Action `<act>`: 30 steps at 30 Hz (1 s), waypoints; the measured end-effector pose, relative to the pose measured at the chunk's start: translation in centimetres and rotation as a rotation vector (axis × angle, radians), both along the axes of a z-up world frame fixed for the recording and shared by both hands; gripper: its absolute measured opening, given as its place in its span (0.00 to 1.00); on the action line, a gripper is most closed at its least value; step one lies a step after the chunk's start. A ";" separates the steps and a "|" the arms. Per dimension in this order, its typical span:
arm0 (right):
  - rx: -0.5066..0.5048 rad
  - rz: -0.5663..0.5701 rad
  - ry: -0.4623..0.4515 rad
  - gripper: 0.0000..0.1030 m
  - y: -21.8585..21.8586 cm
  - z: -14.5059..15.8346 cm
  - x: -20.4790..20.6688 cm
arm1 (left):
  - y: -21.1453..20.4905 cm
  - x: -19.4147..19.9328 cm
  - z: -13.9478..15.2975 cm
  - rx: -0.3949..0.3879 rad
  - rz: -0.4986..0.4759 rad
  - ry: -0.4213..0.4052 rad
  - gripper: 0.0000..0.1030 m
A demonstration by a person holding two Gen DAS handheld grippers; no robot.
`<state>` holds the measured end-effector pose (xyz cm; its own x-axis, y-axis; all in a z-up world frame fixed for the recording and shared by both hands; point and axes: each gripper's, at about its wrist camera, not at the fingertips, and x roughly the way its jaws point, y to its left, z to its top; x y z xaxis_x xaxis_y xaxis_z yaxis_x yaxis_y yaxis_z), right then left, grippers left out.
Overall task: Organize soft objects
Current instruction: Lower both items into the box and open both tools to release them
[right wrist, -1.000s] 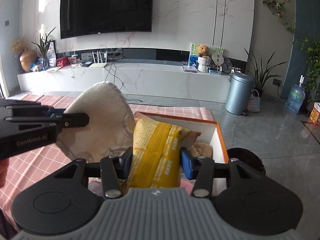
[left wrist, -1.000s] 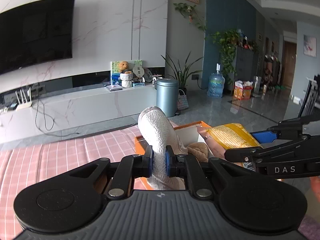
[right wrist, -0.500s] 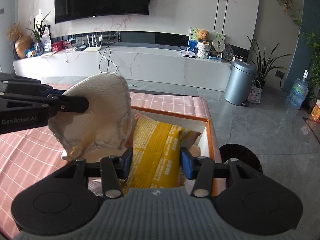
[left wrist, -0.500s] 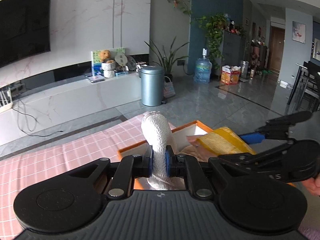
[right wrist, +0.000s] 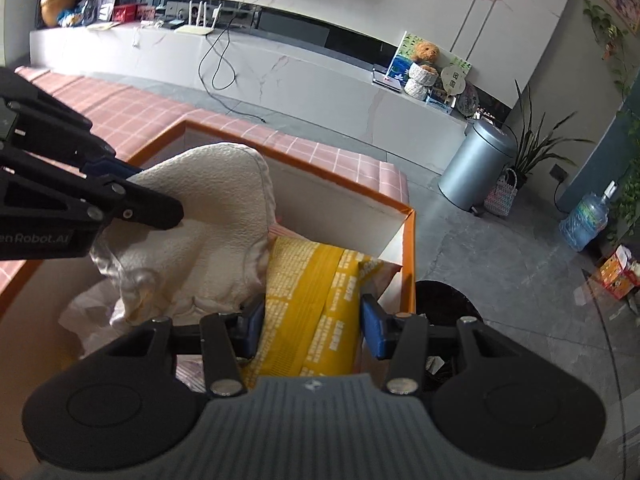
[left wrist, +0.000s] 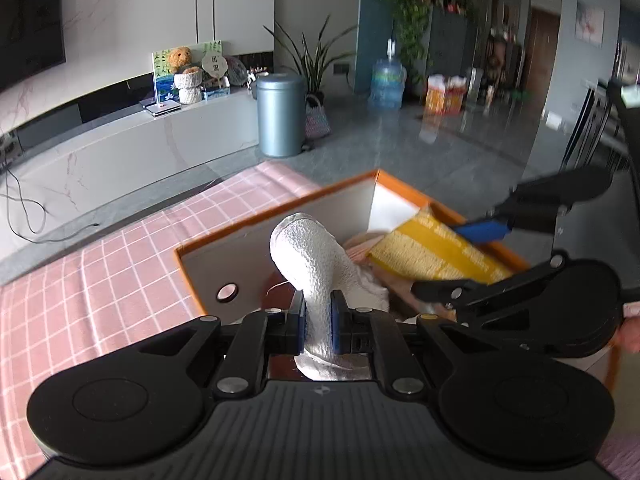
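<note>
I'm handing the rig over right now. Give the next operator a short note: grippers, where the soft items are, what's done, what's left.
Left gripper: shut on the white textured cloth, held over the orange-rimmed box.
Right gripper: shut on the yellow packet, tilted down into the same box, at its right end.
Box sits on the pink checked tablecloth; other soft pieces already lie in the box bottom, partly hidden.
Done: both items carried over the box.
Left: lower each, open the jaws, withdraw. Probably release the packet first, since the cloth overlaps its left edge.
</note>
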<state>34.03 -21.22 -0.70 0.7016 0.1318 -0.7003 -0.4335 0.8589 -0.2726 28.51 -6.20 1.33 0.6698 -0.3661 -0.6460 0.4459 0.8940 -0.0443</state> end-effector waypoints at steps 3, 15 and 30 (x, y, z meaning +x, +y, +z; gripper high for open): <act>-0.032 0.020 -0.001 0.47 0.6 -0.7 0.3 | -0.9 0.0 -0.6 0.079 -0.016 -0.005 0.13; -0.115 0.060 0.026 0.49 2.0 -2.1 0.9 | -3.5 -0.7 -2.7 0.352 -0.058 -0.030 0.21; -0.212 0.108 -0.053 0.73 2.0 0.8 -2.1 | -2.8 -2.5 -0.3 0.353 -0.008 -0.113 0.63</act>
<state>31.94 -19.19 0.10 0.7278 0.0624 -0.6829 -0.5000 0.7297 -0.4663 26.05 -8.97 1.06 0.7422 -0.1393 -0.6556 0.4375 0.8418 0.3163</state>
